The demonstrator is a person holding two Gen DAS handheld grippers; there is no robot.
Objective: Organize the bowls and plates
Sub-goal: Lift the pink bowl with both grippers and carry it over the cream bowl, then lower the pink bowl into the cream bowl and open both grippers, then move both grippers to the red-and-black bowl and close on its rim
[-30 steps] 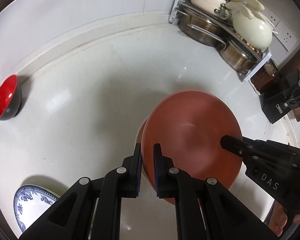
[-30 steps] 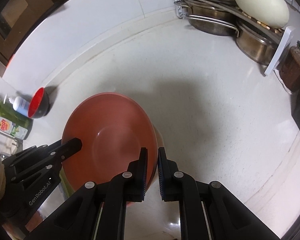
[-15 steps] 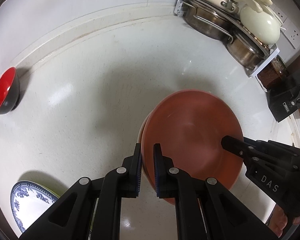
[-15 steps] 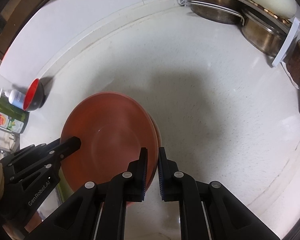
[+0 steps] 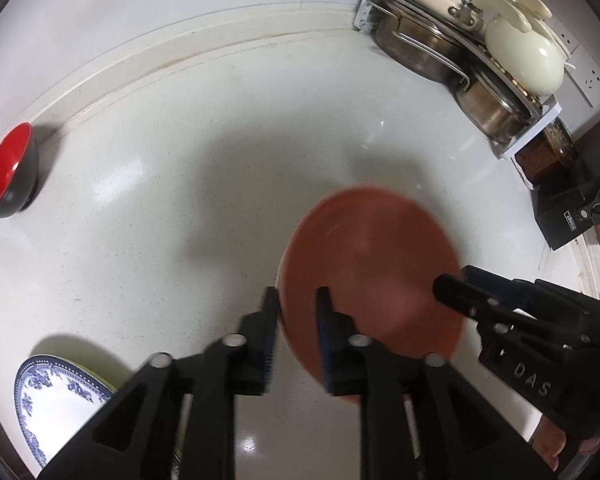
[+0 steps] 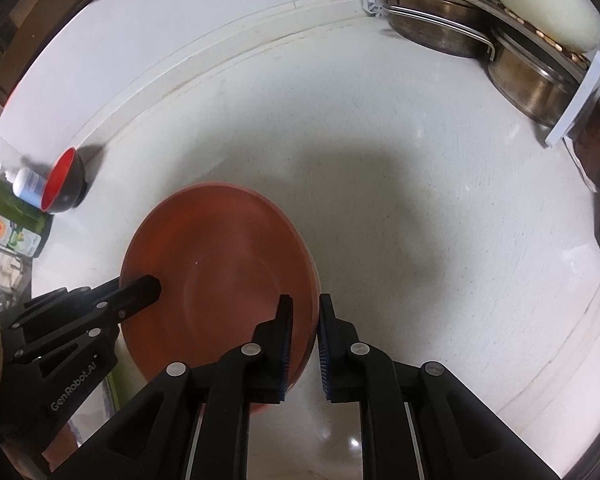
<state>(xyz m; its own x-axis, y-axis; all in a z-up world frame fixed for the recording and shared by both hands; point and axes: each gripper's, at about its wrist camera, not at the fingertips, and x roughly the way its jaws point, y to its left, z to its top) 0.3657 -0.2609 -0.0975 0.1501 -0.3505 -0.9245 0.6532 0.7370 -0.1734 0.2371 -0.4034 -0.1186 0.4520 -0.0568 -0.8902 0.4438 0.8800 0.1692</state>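
Observation:
A large terracotta plate [image 5: 374, 272] lies low over the white counter, also seen in the right wrist view [image 6: 220, 264]. My left gripper [image 5: 298, 336] straddles its left rim, jaws opened a little, blurred. My right gripper [image 6: 303, 340] straddles its right rim, jaws slightly apart. Each gripper shows in the other's view: the right one [image 5: 500, 320], the left one [image 6: 100, 312]. A red-and-black bowl [image 5: 6, 176] stands at the far left by the wall, also in the right wrist view [image 6: 62, 186]. A blue-patterned white plate [image 5: 56, 404] lies at the near left.
A rack of steel pots and cream cookware [image 5: 480, 52] fills the back right corner, with a dark jar [image 5: 548, 152] and black box [image 5: 568, 212] beside it. A green soap bottle [image 6: 12, 224] stands at the left. The counter's raised back edge [image 5: 180, 52] curves behind.
Both grippers have gone from shut on the plate's rim to slightly open. The plate sits lower and the pale plate under it no longer shows. The left camera is blurred by motion.

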